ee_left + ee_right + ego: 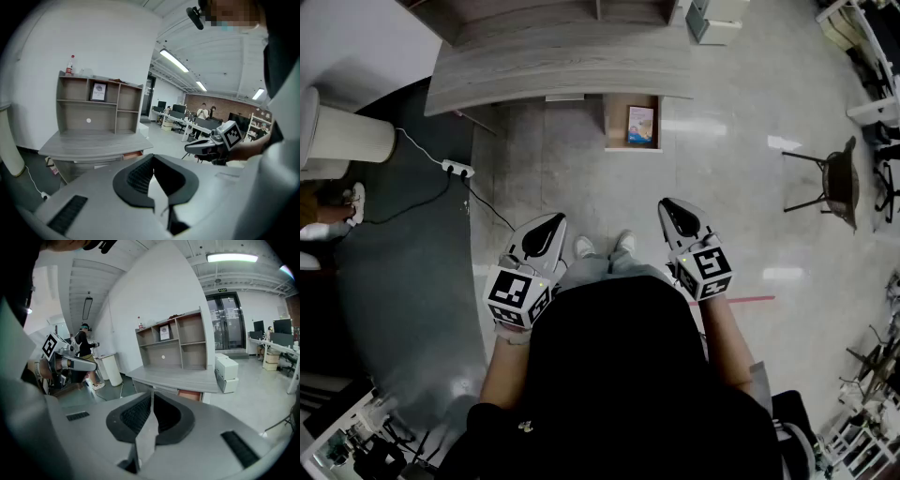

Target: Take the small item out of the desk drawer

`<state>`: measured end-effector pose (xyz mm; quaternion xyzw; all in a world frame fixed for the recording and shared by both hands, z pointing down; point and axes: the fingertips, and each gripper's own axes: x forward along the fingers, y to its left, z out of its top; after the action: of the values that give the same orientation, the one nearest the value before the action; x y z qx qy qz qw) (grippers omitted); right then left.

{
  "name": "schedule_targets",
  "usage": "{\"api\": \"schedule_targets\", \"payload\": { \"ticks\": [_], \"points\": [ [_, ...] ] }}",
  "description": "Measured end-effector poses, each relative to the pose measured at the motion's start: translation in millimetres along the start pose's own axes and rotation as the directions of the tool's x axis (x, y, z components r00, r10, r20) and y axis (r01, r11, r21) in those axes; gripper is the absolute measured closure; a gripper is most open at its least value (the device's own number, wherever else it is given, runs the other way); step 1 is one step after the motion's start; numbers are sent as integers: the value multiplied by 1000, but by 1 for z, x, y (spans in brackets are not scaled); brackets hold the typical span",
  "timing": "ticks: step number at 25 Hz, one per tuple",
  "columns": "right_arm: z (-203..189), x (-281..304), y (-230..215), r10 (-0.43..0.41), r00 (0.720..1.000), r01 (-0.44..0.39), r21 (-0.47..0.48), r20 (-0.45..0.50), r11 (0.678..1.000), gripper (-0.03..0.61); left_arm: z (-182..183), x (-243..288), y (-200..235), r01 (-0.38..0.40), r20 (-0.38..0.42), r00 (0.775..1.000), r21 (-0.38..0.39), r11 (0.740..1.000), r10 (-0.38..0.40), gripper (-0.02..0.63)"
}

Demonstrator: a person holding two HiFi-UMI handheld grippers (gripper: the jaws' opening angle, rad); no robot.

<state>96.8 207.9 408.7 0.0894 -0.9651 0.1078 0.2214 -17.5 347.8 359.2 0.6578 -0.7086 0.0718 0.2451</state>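
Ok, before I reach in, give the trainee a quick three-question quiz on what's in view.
1. True or false: the desk drawer is already pulled open.
2. Where does the small flat item lie? A on the desktop; B inside the drawer; C on the floor.
3. Fill in: the left hand-held gripper and right hand-held gripper both have jaws ____.
Key: 1 true; 2 B; 3 shut.

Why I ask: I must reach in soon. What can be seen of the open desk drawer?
The desk drawer stands pulled open from under the grey wood-look desk top, toward the person. Its inside looks brown and wood-like, with a pale front edge. A small flat blue-and-orange item lies inside. Nothing else shows in it.
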Motion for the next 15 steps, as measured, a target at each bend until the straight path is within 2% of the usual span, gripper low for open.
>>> {"api": "schedule_targets", "payload": {
  "ticks": [3, 9, 15],
  "points": [
    [-1, 4, 16, -6, 1000, 6, -1, -6, 1000, 566, -2, -15, 10, 14, 19, 1000, -45, 999, -13, 604],
    [8, 16, 52, -36, 999, 35, -45, -17, 998, 566, -8, -37, 35, 57, 29, 998, -37, 998, -56, 604],
    [15, 19, 68, -129, 992, 129, -16, -10, 992, 565, -21, -42, 58, 139, 34, 990, -73, 988, -136, 604]
  ]
}}
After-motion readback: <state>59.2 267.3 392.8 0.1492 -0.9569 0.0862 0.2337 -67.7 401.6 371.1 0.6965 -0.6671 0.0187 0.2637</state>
